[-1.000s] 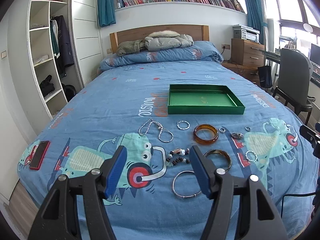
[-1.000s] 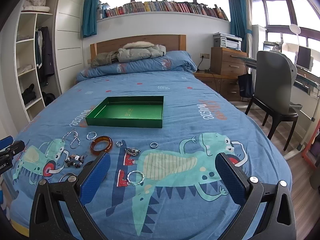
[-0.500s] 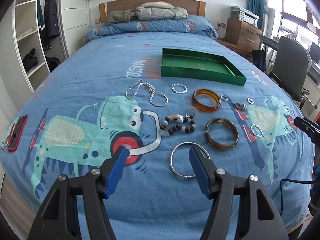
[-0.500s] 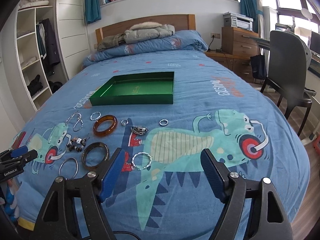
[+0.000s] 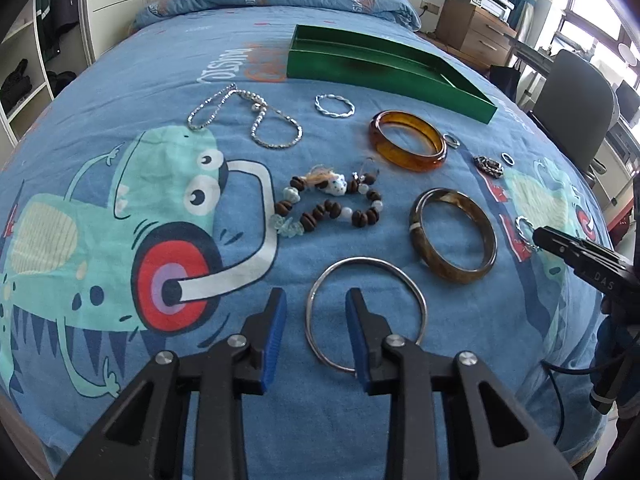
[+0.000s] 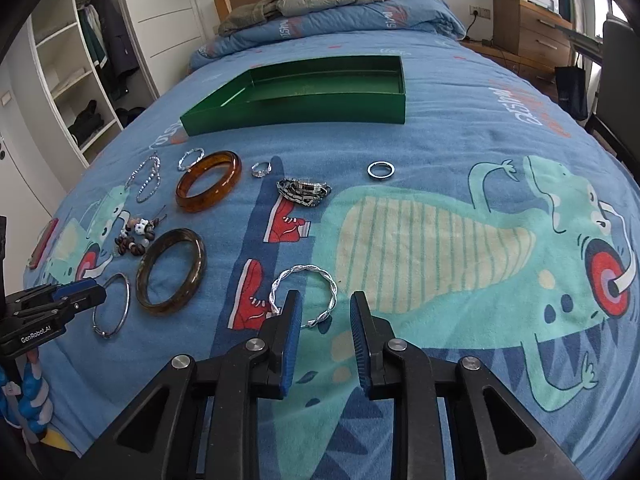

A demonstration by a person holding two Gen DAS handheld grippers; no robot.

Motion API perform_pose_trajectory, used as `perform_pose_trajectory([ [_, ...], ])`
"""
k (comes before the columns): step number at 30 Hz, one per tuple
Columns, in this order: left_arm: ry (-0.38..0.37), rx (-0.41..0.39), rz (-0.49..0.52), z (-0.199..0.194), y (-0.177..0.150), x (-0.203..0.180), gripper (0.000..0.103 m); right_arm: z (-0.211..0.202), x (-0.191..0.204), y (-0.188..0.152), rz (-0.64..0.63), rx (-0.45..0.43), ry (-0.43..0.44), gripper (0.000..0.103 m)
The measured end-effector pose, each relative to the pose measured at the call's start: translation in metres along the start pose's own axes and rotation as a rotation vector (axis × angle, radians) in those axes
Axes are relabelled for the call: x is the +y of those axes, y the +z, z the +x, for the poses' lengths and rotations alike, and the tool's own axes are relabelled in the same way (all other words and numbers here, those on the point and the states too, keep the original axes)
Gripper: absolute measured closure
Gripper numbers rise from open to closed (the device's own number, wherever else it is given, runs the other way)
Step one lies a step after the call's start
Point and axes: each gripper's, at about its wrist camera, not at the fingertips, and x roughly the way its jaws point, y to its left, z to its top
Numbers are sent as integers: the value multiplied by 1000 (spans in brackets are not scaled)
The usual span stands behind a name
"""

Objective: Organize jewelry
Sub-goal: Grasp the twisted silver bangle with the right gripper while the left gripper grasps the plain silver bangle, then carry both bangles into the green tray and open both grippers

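- In the left wrist view, the left gripper is low over the bed, jaws spread and holding nothing; the 9 o'clock side of the thin silver bangle lies in the gap between them.
- In the right wrist view, the right gripper has its jaws spread and empty too, and the twisted silver bracelet lies partly between them, at its 12 o'clock.
- The left view shows only a small part of this twisted bracelet, half hidden behind the right gripper at 3 o'clock.
- Beyond the thin bangle, at 1 o'clock, lies the dark brown bangle; at 11 o'clock lies the beaded bracelet.
- Farther are the amber bangle and the silver chain.
- The right view shows clearly the metal link bracelet and a plain ring; in the left view these are small and unclear.
- Farthest, at 12 o'clock, the green tray sits on the bed; the right view shows its bare inside.
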Motion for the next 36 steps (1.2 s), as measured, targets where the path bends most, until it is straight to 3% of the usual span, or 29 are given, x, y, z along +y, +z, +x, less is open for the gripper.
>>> perform_pose_trajectory([
  [8,31,21,57,16,4,-11,76,18,6,5,-44,31,-43,89],
  [15,103,-9,145,26,8,-25,95,30,14,11,-126,41,-91,98],
  [21,166,-60,172,18,6,-33,99,26,14,10,-132,-11,-101,98],
  [28,154,-118,131,-10,7,-29,100,-6,16,5,-106,-92,-77,98],
  [36,104,-219,174,-48,59,-40,100,-44,24,39,-110,-207,-46,98],
])
